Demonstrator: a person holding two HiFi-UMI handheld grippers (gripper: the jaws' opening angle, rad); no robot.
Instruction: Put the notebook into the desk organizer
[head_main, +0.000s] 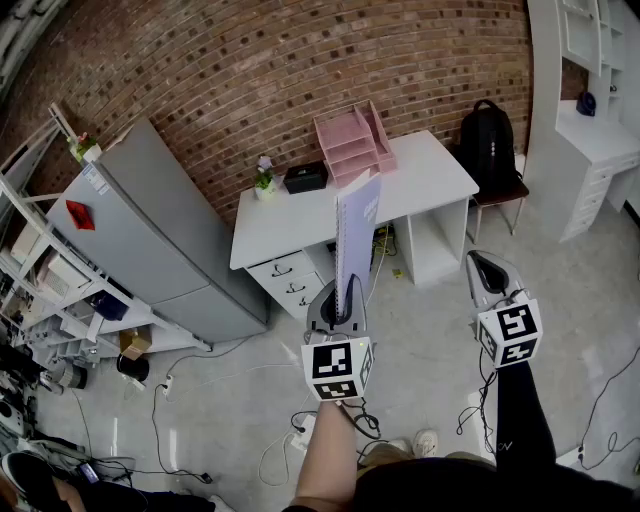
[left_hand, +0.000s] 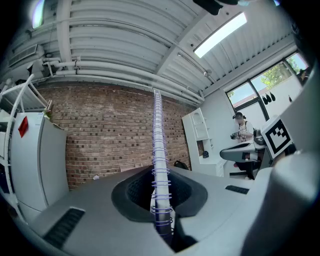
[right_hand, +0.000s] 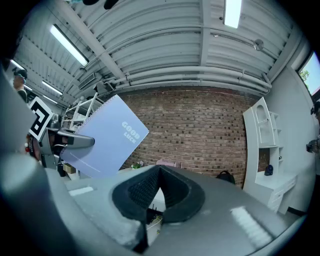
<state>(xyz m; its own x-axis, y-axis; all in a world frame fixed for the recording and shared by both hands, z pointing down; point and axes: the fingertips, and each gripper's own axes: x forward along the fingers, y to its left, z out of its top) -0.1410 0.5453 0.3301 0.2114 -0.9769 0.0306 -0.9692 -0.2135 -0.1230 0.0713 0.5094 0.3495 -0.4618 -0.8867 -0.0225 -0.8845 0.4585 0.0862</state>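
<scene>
Well short of the desk (head_main: 440, 170), the notebook (head_main: 357, 235) is held upright, clamped by its spiral spine in the left gripper's (head_main: 340, 303) jaws. Its lower edge is hidden between them, and its top corner covers part of the desk's front. The pink desk organizer (head_main: 355, 140) is set at the desk's back edge. Open floor is left before the desk. The right gripper's (head_main: 487, 272) jaws are pressed together on nothing, before the desk's right end.
</scene>
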